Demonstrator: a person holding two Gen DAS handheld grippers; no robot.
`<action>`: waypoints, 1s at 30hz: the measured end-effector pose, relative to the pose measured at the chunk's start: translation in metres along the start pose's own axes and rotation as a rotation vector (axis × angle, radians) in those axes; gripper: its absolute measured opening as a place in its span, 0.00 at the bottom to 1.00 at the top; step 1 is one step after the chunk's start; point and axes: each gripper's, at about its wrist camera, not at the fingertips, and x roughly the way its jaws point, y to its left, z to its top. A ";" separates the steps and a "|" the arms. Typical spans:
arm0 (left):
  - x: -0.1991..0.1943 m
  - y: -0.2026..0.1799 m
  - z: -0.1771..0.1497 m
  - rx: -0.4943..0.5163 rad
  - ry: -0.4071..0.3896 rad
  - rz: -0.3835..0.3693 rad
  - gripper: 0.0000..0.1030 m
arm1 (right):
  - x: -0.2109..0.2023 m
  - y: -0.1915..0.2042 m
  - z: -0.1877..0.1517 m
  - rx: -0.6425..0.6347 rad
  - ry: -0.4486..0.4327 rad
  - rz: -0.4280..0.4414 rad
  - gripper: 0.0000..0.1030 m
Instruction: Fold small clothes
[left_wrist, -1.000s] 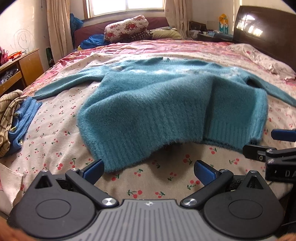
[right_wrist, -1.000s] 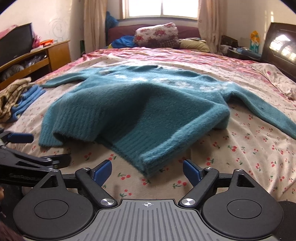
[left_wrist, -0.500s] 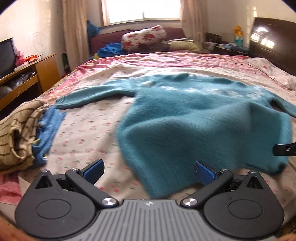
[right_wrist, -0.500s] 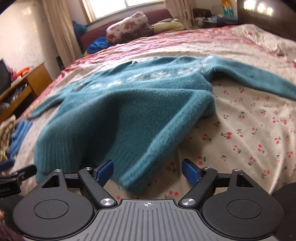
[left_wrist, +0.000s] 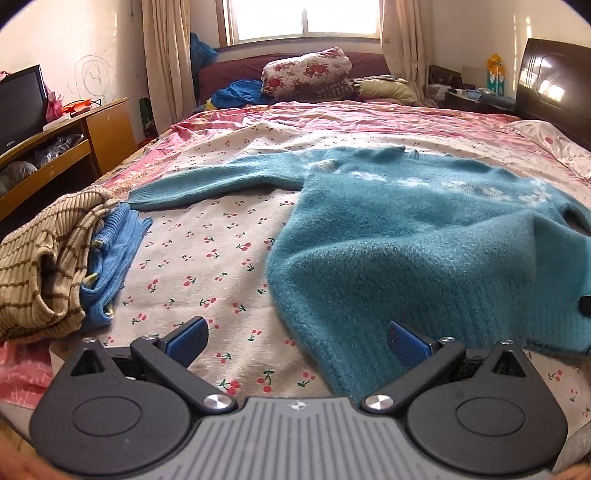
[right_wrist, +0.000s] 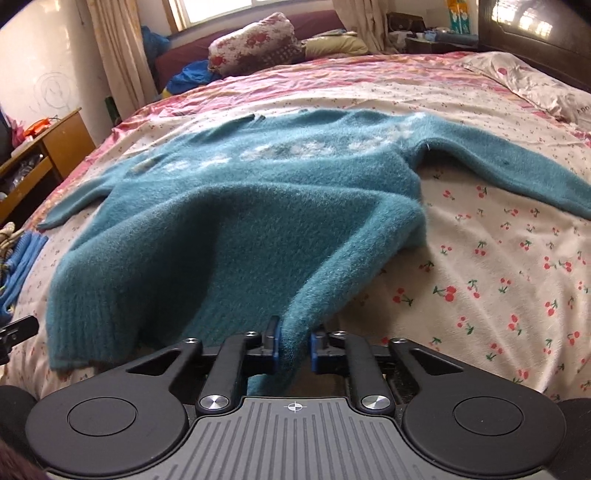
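Left wrist view: a striped beige top (left_wrist: 40, 266) and blue knit (left_wrist: 110, 258) sit piled at the bed's left edge; the left gripper (left_wrist: 295, 341) hangs released, its fingers spread just before the sweater (left_wrist: 406, 251) hem's left corner. That sweater lies spread mid-bed, sleeves out. The right gripper (right_wrist: 293, 345) is clenched on the hem's right corner. Judged step: gathering the hem. Next, the left must pinch its corner. Bare sheet (right_wrist: 498, 266) beyond the collar and rightward gives room.
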 end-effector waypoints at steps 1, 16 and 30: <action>-0.001 0.002 0.001 -0.002 -0.002 0.001 1.00 | -0.005 -0.003 0.001 0.000 0.000 0.010 0.10; 0.023 0.022 0.009 0.015 0.073 -0.005 1.00 | -0.062 -0.028 0.010 -0.080 0.075 0.010 0.08; 0.058 0.013 0.005 -0.113 0.253 -0.160 0.52 | -0.047 -0.031 0.010 -0.033 0.104 0.032 0.08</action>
